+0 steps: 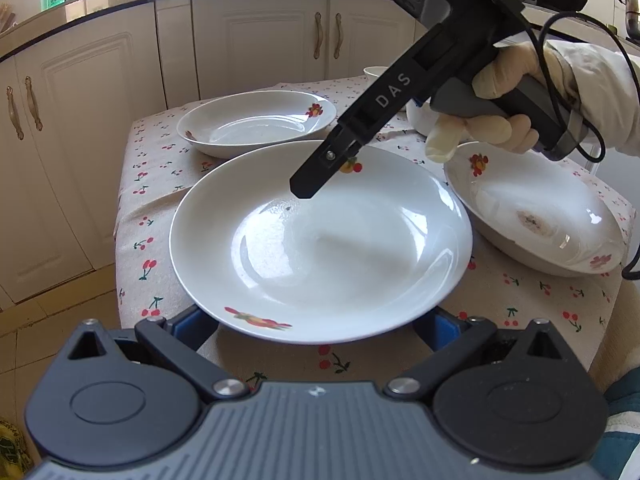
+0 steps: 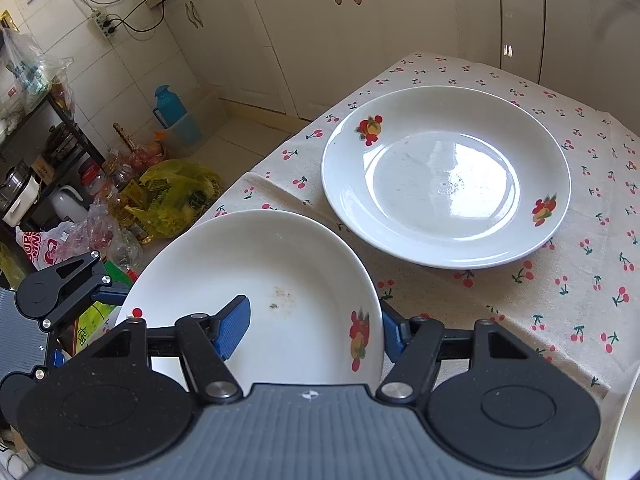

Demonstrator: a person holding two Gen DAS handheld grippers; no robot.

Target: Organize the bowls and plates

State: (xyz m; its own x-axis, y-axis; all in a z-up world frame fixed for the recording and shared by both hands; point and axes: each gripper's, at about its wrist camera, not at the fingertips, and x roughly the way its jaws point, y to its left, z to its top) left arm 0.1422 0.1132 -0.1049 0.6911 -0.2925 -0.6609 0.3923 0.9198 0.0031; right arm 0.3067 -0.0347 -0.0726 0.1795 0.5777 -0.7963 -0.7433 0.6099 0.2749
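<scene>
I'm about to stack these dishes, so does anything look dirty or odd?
Yes. The plate at the right has a brownish dried smudge in its middle, so it looks unwashed. The near plate, which the right hand-held gripper straddles at the rim, shows faint specks too. The far plate looks clean.

The plates [image 1: 320,248] look like glossy white glazed ceramic with fruit decals, mirroring window light. The tablecloth [image 2: 520,320] is matt, coarse-woven beige cloth printed with cherries. The gripper [image 2: 312,334] has matt black plastic arms, ribbed blue pads [image 2: 232,332] and shiny metal pins.
</scene>
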